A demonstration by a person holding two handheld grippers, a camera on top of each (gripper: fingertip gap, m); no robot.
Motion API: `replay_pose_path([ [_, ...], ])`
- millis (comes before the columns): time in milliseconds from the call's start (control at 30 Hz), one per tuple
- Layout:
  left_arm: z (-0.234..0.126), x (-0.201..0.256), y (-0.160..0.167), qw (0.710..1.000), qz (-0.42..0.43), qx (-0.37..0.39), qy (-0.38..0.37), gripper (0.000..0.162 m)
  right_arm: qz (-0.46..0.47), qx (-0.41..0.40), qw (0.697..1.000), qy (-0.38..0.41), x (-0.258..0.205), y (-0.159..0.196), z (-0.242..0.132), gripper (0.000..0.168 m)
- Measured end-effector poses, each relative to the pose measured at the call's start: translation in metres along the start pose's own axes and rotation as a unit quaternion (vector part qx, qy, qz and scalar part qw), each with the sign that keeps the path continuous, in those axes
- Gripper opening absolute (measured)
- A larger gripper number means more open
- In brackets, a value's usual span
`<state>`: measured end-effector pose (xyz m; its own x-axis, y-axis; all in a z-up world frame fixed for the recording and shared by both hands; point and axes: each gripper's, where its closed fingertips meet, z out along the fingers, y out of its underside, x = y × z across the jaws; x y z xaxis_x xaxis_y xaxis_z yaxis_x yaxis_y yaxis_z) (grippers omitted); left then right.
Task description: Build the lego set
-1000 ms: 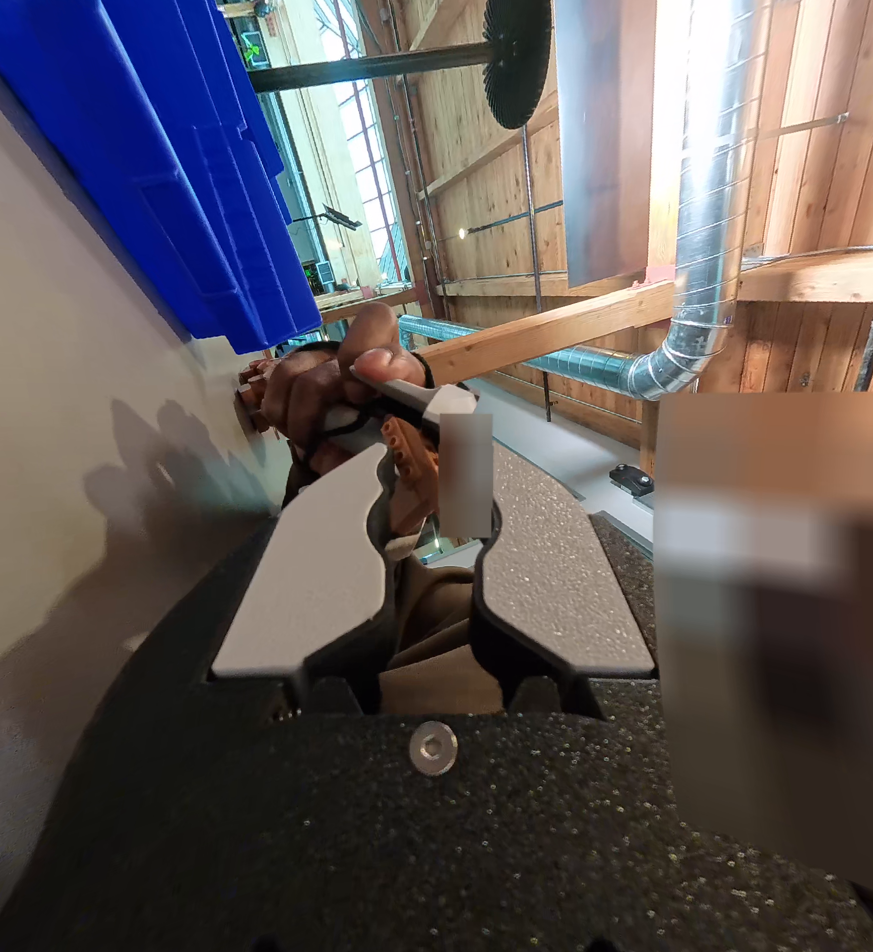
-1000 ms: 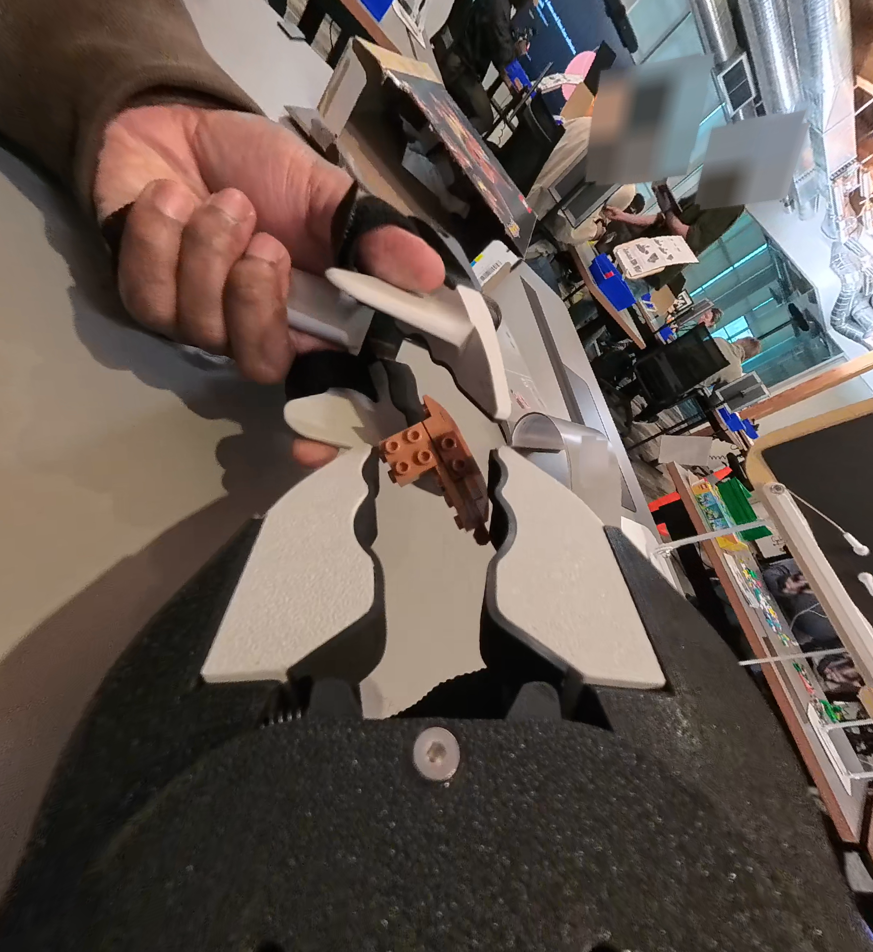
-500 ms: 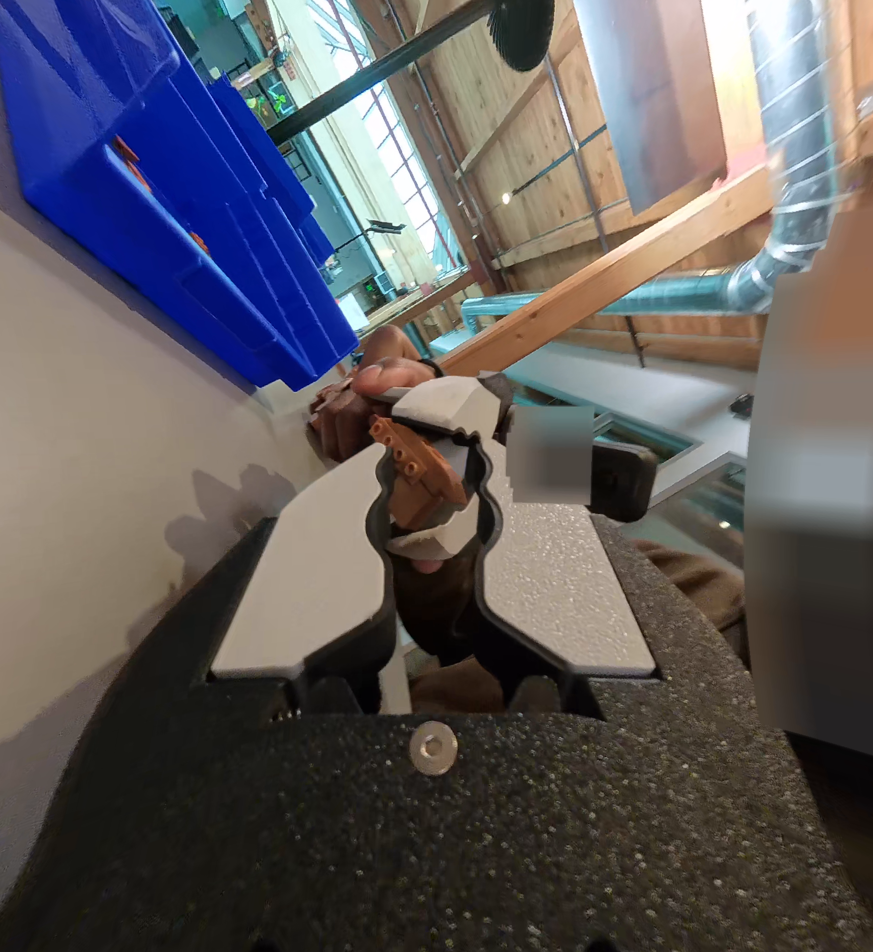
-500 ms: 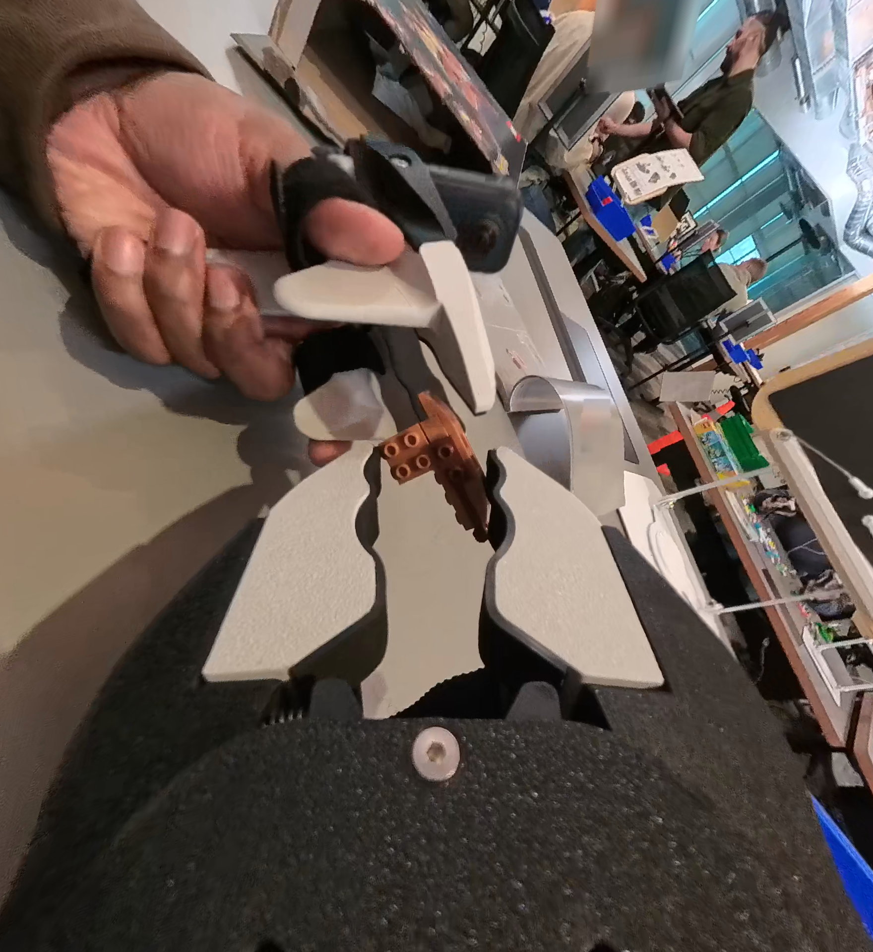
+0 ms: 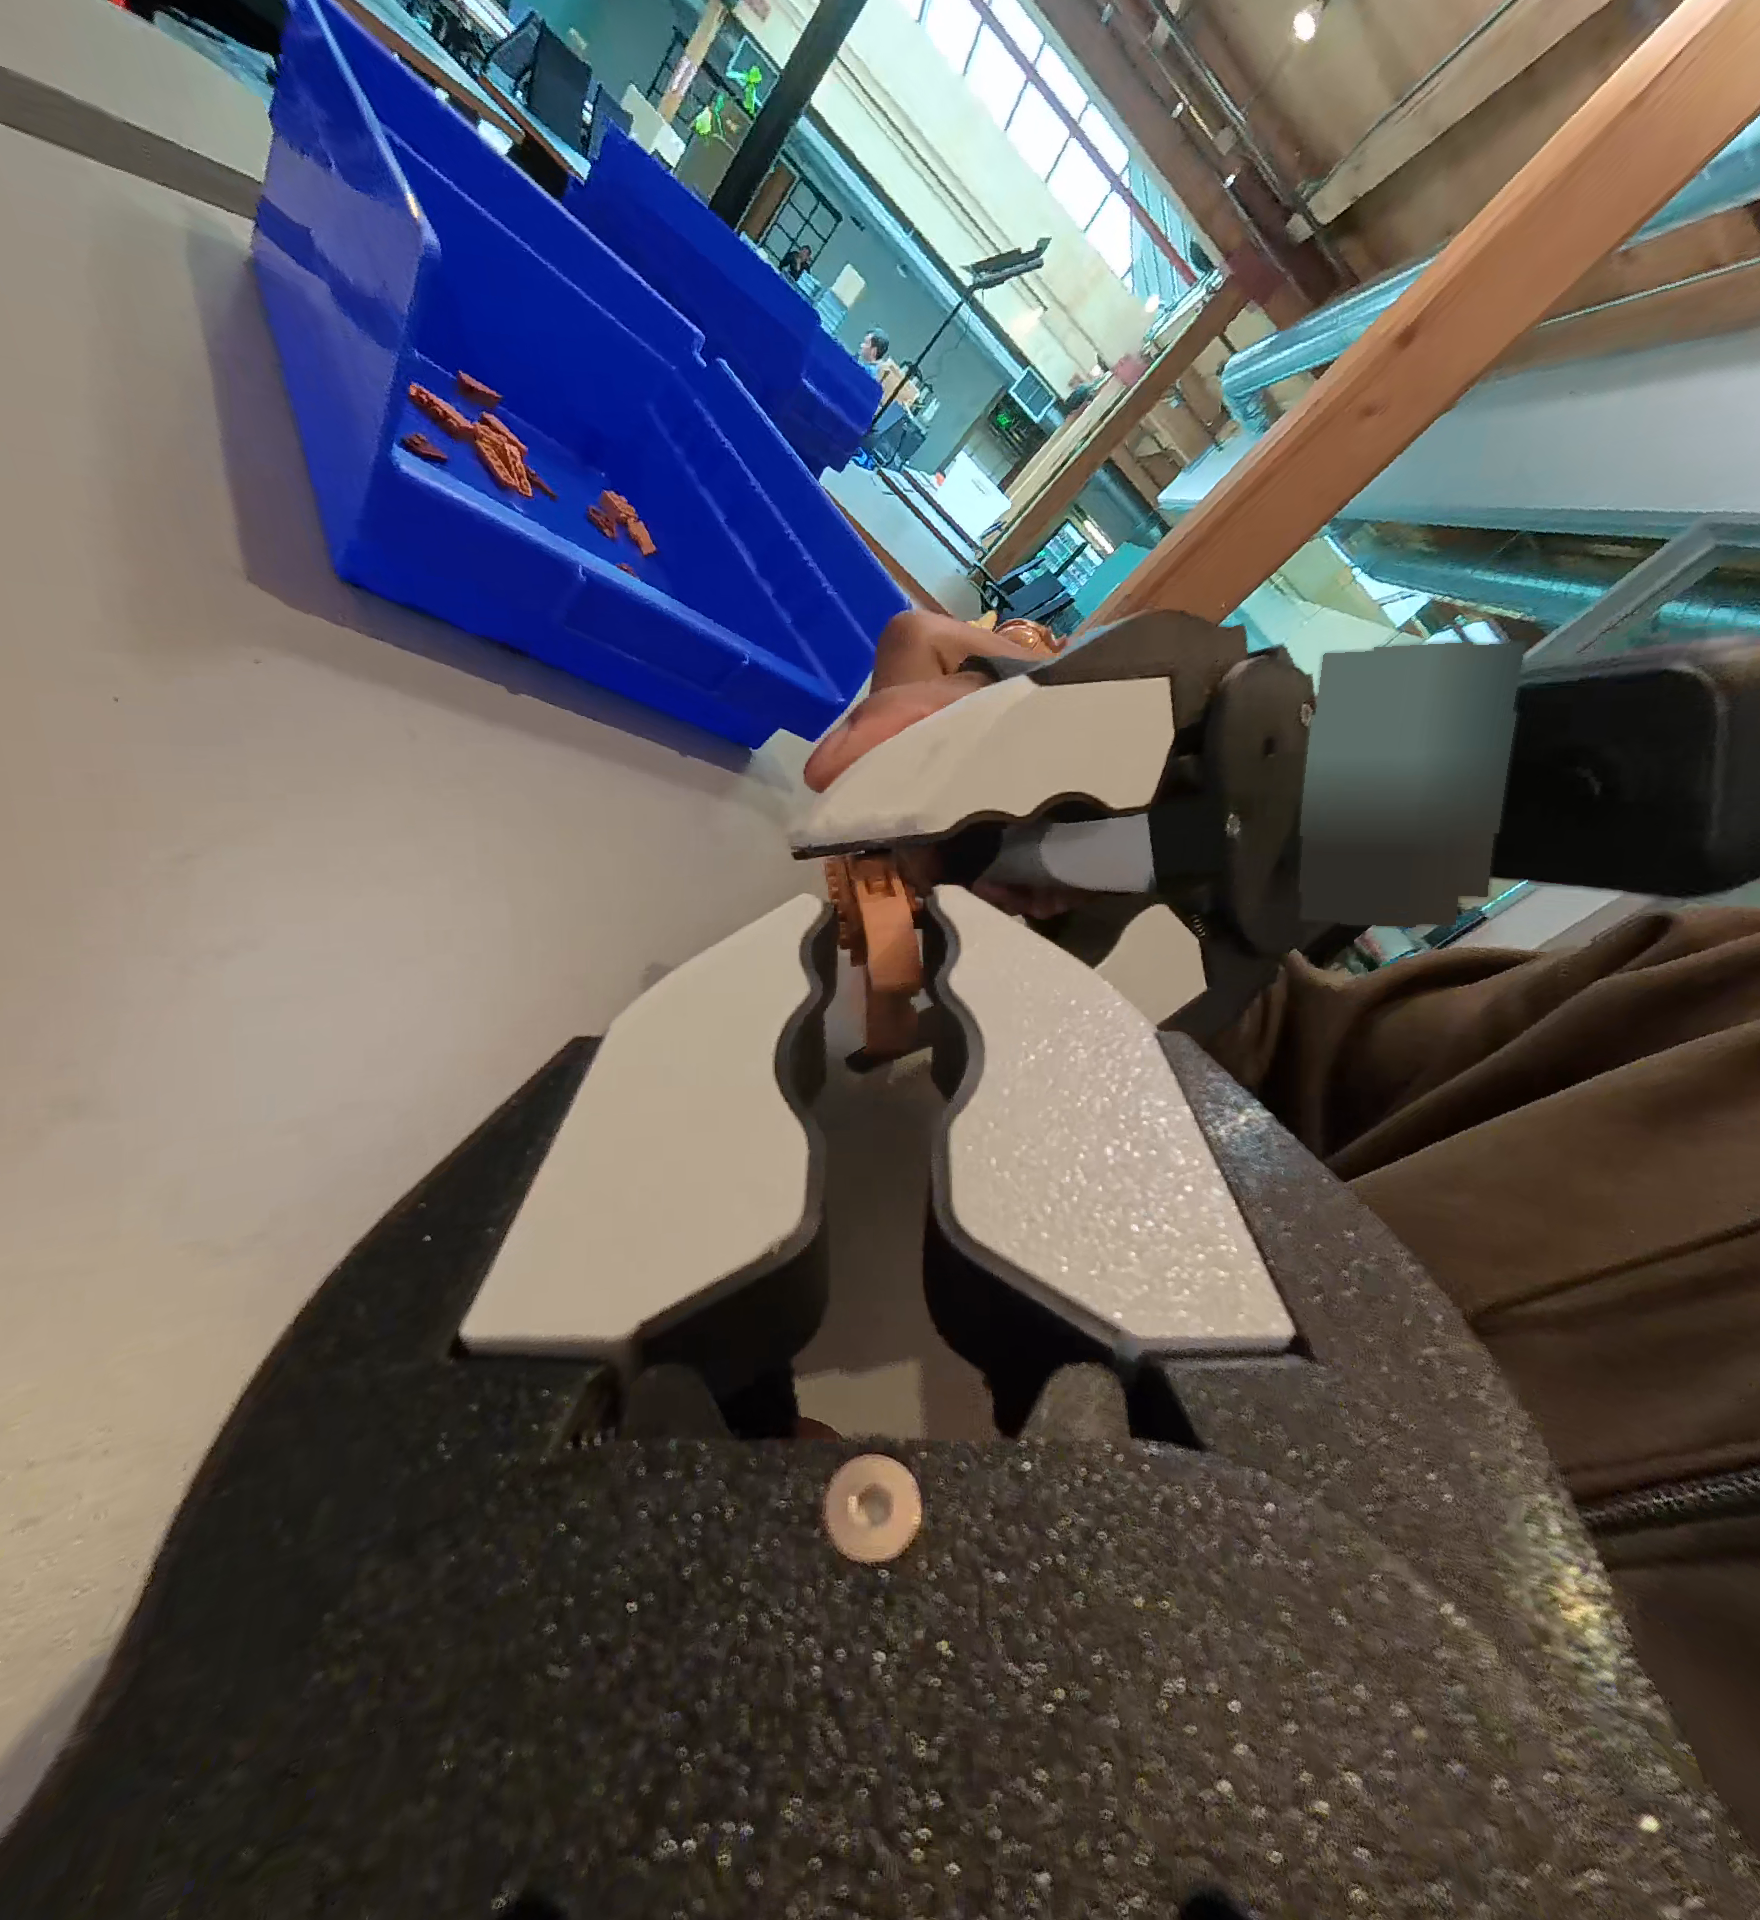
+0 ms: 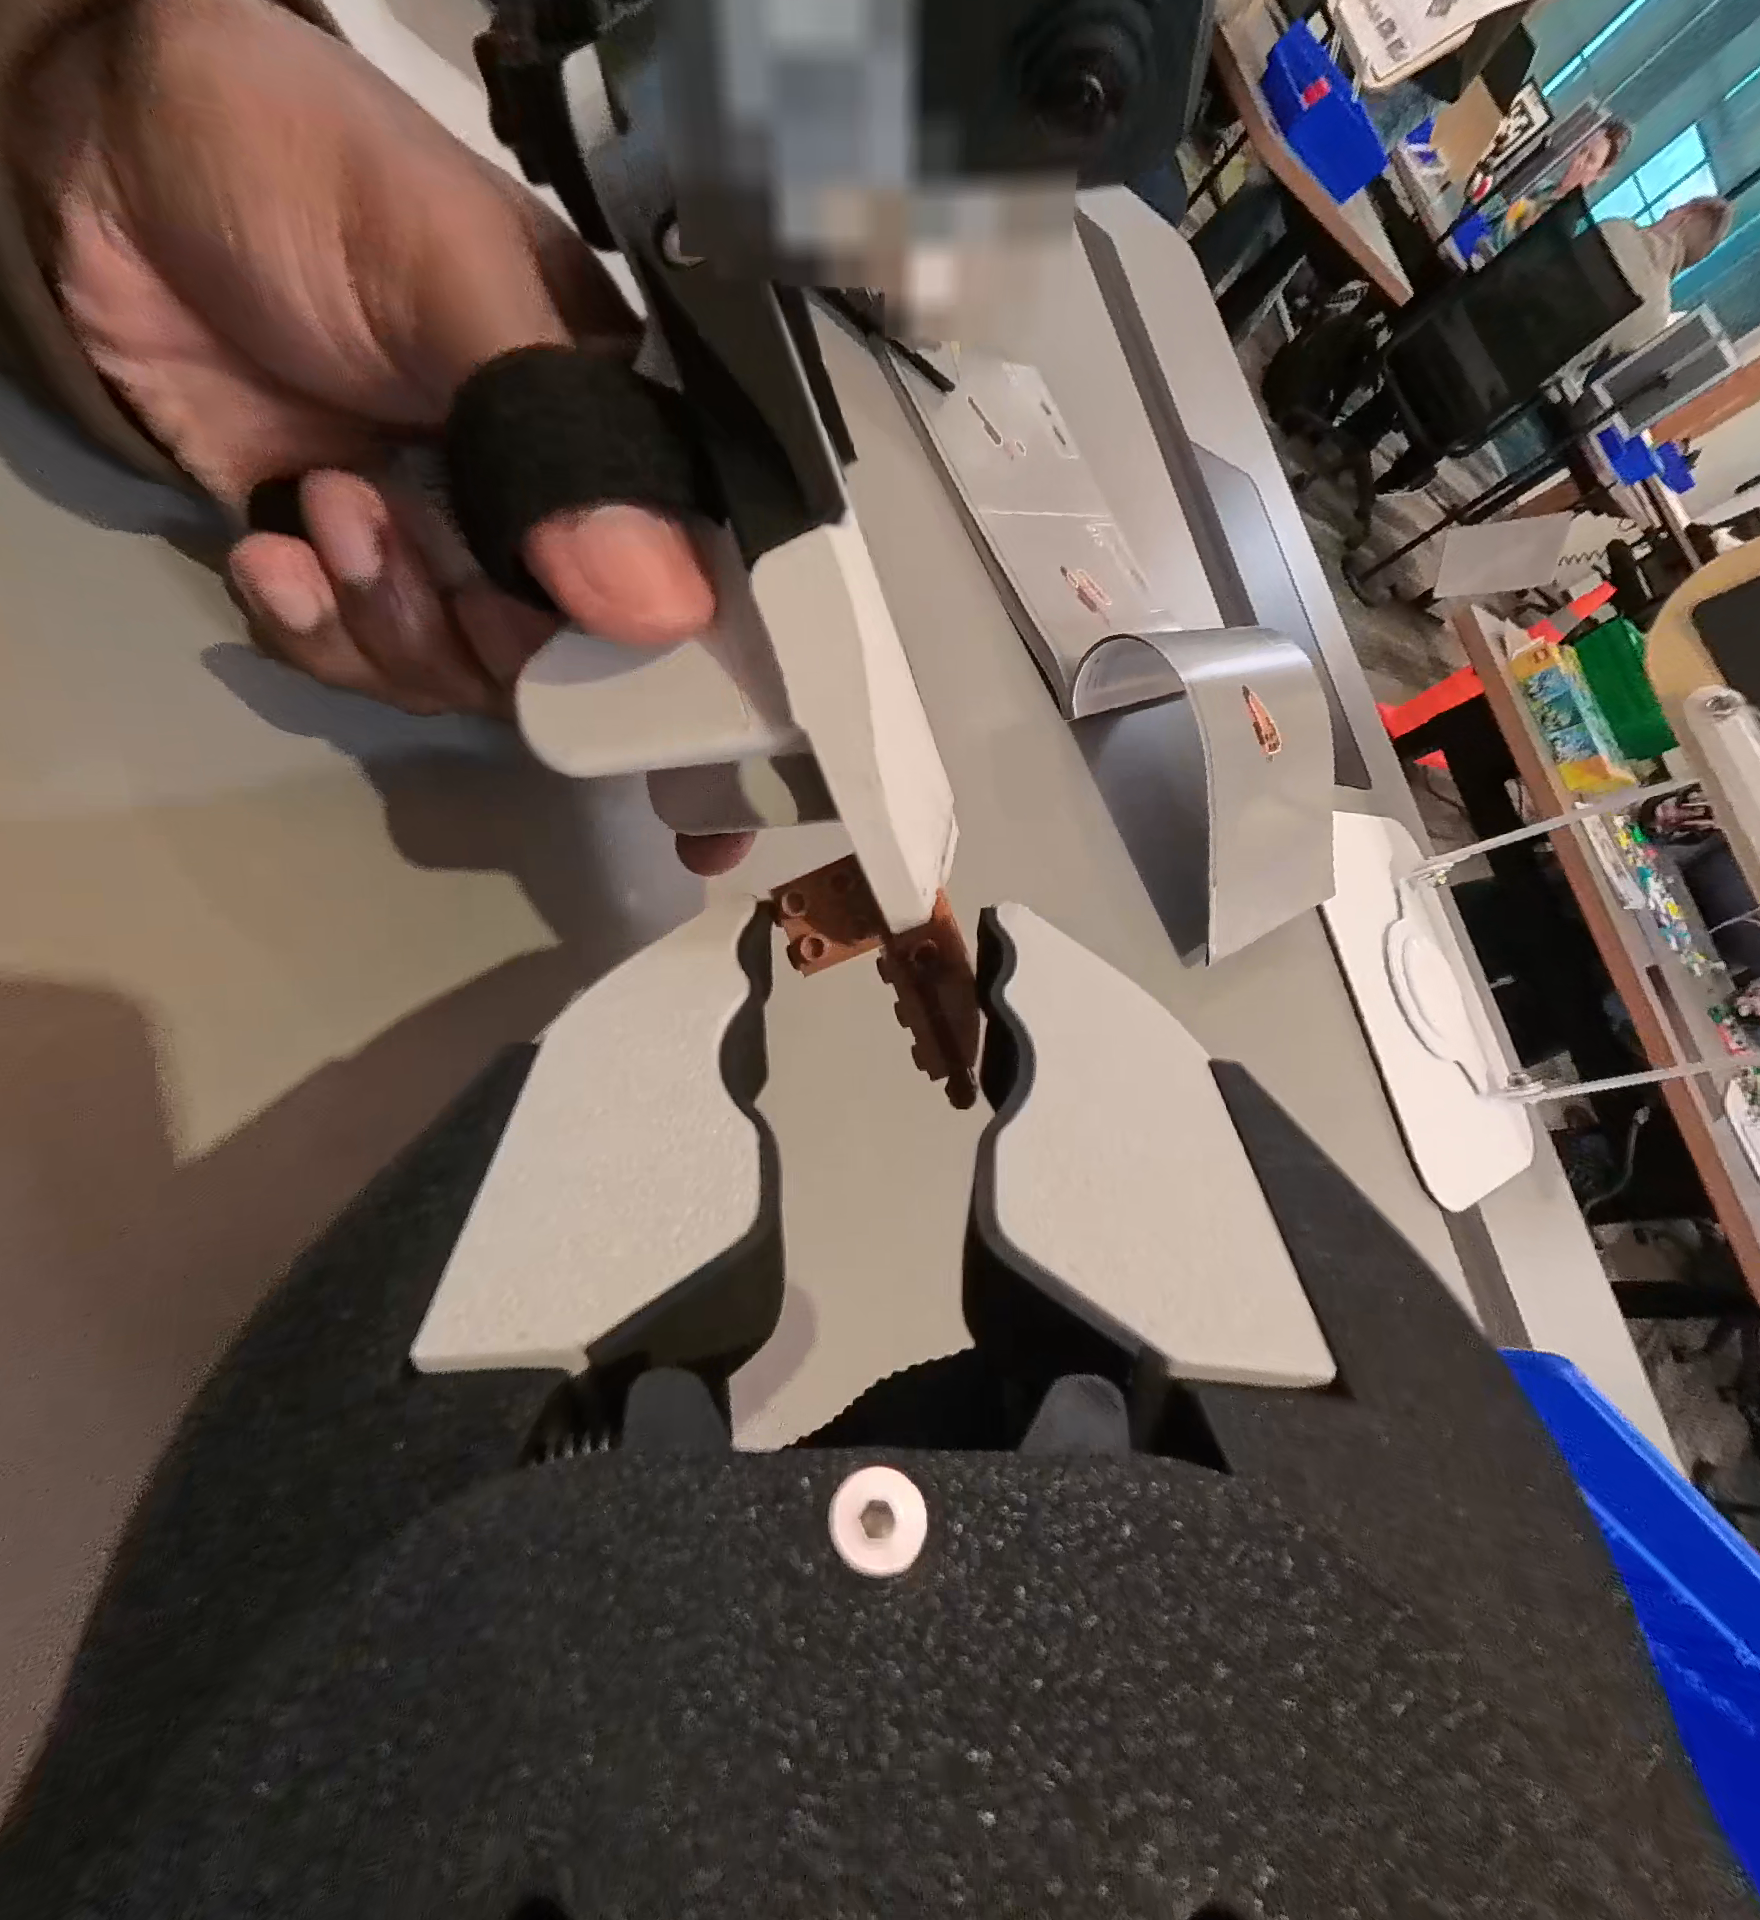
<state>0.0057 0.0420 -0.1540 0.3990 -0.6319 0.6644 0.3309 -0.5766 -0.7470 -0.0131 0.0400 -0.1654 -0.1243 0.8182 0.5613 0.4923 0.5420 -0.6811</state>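
Left gripper: my fingers are nearly together, clamped at the tips on a brown lego assembly; in the right wrist view this gripper comes in from above, and its fingertips are seated on the same assembly.

Right gripper: my fingers stand a little apart; the brown lego assembly lies between them and touches the right finger. I cannot tell whether the left finger touches it, so I cannot tell whether the grip is made. In the left wrist view this gripper crosses from the right, just above the assembly.

Lego assembly: stacked brown studded plates, held in the air above the grey table, between the tips of the two grippers.

Left hand: wrapped round the left gripper's handle, thumb through a black strap.

Blue bin: on the table beyond the grippers; loose brown lego pieces lie scattered on its floor.

Instruction booklet: lying open on the table beyond the grippers, one page curled upward.

Second blue bin: only its edge shows, at the lower right of the right wrist view.
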Motion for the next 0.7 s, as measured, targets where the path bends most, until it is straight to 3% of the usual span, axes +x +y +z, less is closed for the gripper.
replay_pose_path([
  [133,-0.0001,-0.0037,0.0019,0.996,-0.081,0.006,0.024,0.015,-0.027,0.009,1.0,0.0,-0.0026,-0.0001,0.0019,0.035],
  [300,-0.004,-0.0042,-0.0014,0.97,-0.222,0.032,0.099,0.015,-0.041,0.02,0.999,-0.014,-0.0024,0.0005,0.0017,0.041],
  [700,-0.0005,-0.001,-0.0008,0.959,-0.258,0.038,0.114,0.015,-0.011,0.047,0.998,-0.033,-0.0027,-0.0063,0.0053,0.033],
])
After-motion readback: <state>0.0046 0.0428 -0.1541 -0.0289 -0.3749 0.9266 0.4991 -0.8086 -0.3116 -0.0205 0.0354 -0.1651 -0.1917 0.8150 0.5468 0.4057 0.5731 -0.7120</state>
